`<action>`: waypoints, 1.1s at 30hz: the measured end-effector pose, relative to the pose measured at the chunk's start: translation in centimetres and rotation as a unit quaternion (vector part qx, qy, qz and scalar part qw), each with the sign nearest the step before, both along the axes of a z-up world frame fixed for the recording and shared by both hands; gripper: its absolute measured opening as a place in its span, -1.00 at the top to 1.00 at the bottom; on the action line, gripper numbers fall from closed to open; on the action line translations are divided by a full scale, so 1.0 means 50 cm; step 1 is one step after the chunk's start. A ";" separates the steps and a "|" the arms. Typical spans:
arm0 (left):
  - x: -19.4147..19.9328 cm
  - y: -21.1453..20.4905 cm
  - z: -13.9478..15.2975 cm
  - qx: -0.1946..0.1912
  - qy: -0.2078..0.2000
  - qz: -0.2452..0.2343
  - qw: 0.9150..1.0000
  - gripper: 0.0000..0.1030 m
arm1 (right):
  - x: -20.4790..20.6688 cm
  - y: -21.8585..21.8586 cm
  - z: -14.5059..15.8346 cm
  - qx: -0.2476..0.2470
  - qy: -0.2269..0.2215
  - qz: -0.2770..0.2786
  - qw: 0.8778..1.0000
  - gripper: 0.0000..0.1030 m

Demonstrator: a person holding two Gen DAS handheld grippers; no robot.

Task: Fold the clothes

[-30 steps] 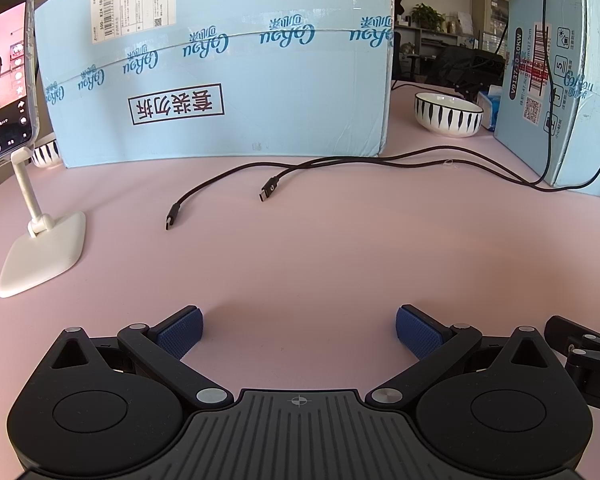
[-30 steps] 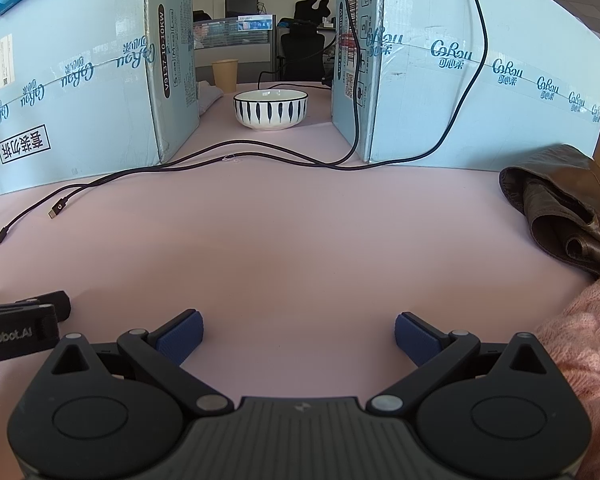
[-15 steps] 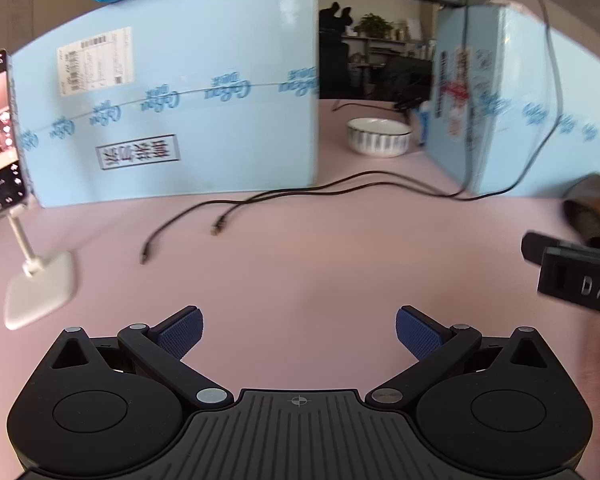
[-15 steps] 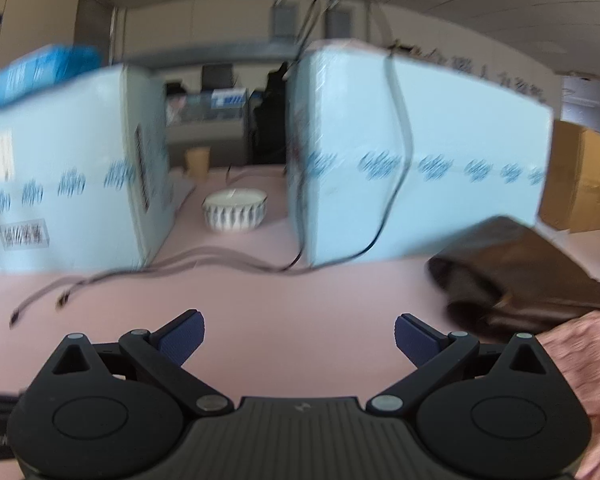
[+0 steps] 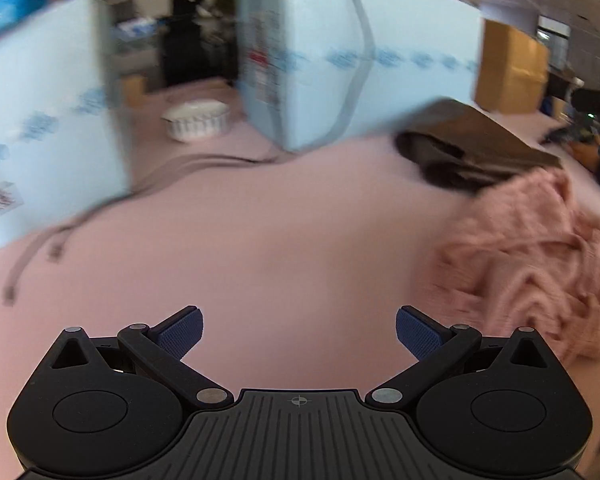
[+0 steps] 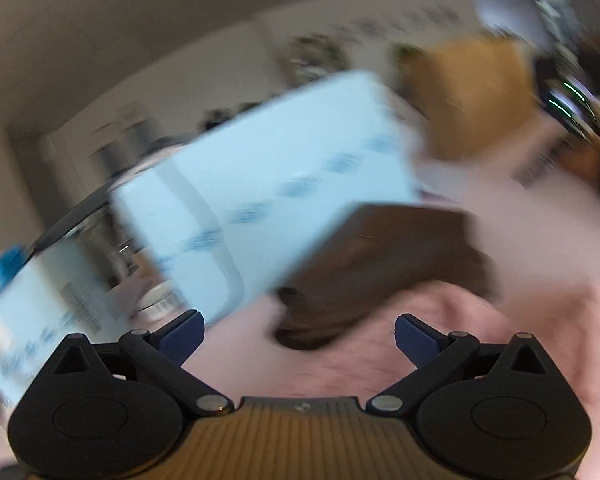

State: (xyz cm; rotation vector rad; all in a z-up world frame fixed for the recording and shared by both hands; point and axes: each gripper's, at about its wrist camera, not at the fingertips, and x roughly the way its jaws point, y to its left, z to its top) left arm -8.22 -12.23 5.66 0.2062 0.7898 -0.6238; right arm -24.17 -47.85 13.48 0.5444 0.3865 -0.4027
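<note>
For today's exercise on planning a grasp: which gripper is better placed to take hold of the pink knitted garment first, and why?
Right, probably. The right gripper is open with the pink knitted garment directly ahead, past the brown garment. For the left gripper, also open, the garment lies off to its right.

Pink table (image 5: 284,248) w/ two pale blue cartons standing on it: one at left (image 5: 40,128), one at centre (image 5: 340,60); white bowl w/ dark stripes (image 5: 196,120) in the gap btwn them, further back; grey cables (image 5: 172,172) trail across the tabletop from the centre carton's base twd the left; brown cardboard box (image 5: 512,68) behind, at right; right wrist view heavily blurred, shows blue carton (image 6: 268,200) tilted in frame & brown box (image 6: 476,92) beyond.
</note>
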 end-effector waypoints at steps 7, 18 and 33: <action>-0.021 -0.076 -0.035 0.013 0.046 -0.039 0.998 -1.00 | -0.053 -0.104 -0.070 -0.098 0.114 -0.092 0.984 -1.00; -0.020 -0.136 -0.065 -0.002 0.079 -0.066 0.995 -0.89 | 0.030 -0.117 -0.204 -0.103 0.175 -0.070 0.977 -0.82; -0.064 -0.148 -0.064 -0.056 0.028 -0.053 0.997 0.54 | 0.034 0.028 -0.161 -0.165 0.104 -0.004 0.981 0.55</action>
